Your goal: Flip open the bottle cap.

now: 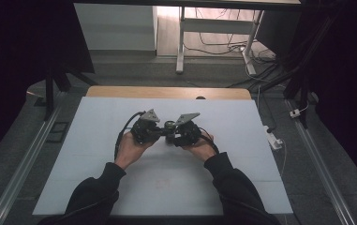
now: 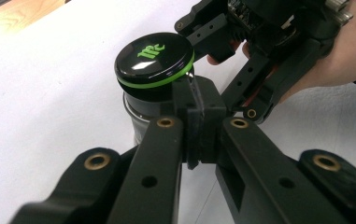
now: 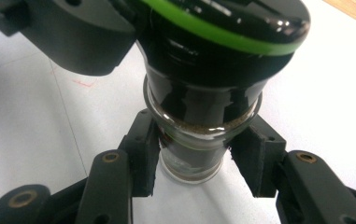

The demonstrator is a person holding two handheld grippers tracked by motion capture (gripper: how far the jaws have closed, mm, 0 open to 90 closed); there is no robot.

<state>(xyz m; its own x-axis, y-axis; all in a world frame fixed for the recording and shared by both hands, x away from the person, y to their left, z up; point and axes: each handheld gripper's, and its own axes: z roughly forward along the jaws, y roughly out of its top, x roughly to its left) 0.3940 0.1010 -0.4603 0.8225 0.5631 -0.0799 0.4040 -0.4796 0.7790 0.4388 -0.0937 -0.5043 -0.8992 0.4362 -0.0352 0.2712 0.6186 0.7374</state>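
We see a small glass jar [image 3: 199, 140] with a black, green-ringed lid [image 2: 154, 60] between the 2 grippers at mid-table. The right gripper [image 3: 192, 161] clamps the jar's glass body. The left gripper [image 2: 199, 121] has its jaws closed together just beside the lid; we cannot tell if they pinch it. The jar's base is hidden.

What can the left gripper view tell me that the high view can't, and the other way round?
Left gripper view: the jar's black lid has a green ring and a green logo, and sits above a grey body. High view: two sleeved forearms bring the left gripper and right gripper together at the middle of a white table, with cables on the floor beyond. Both show the grippers meeting at the jar and a hand on the right gripper.
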